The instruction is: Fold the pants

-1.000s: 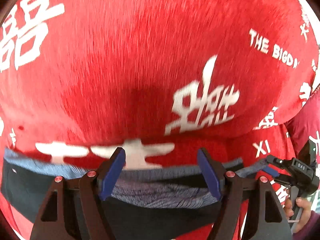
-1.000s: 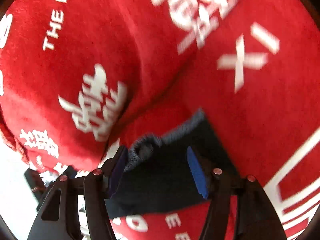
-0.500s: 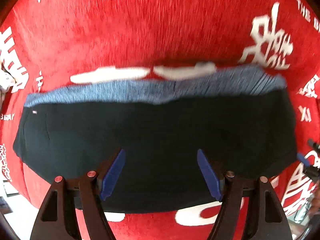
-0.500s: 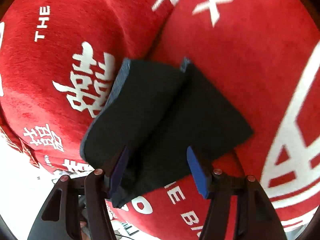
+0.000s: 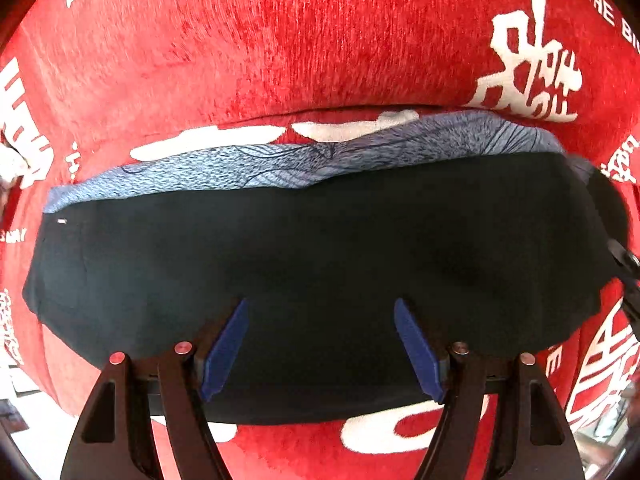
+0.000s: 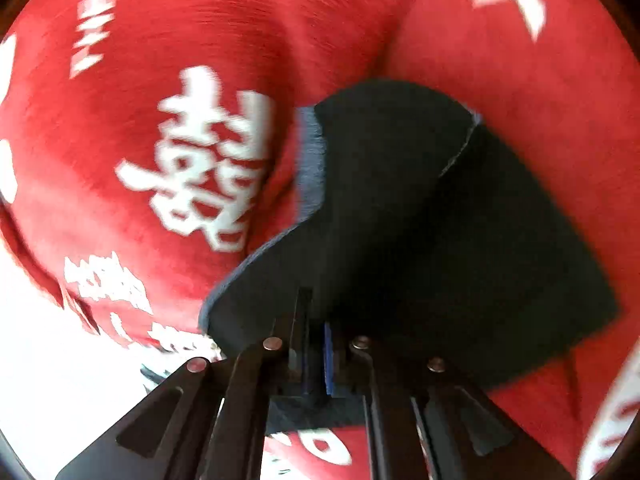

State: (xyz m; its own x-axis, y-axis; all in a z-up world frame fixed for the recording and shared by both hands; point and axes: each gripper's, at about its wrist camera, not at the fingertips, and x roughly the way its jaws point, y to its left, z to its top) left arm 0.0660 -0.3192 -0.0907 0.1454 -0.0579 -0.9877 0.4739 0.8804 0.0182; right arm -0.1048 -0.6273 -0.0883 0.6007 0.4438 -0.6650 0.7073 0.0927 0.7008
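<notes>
The dark pants (image 5: 320, 256) lie folded flat on a red plush blanket with white lettering (image 5: 280, 40); a blue-grey inner band (image 5: 280, 164) shows along their far edge. My left gripper (image 5: 320, 320) is open above the near part of the pants and holds nothing. In the right wrist view the pants (image 6: 440, 220) lie as a dark stack with a raised layer. My right gripper (image 6: 316, 344) is shut on the near edge of the pants.
The red blanket (image 6: 160, 80) covers a soft cushioned surface with a crease behind the pants. A pale floor (image 6: 48, 360) shows past the blanket's edge at lower left. A part of the other gripper (image 5: 628, 280) shows at the right edge of the left wrist view.
My right gripper has closed onto the near edge of the pants. My left gripper has stayed open and pulled back a little, with more of the pants in view.
</notes>
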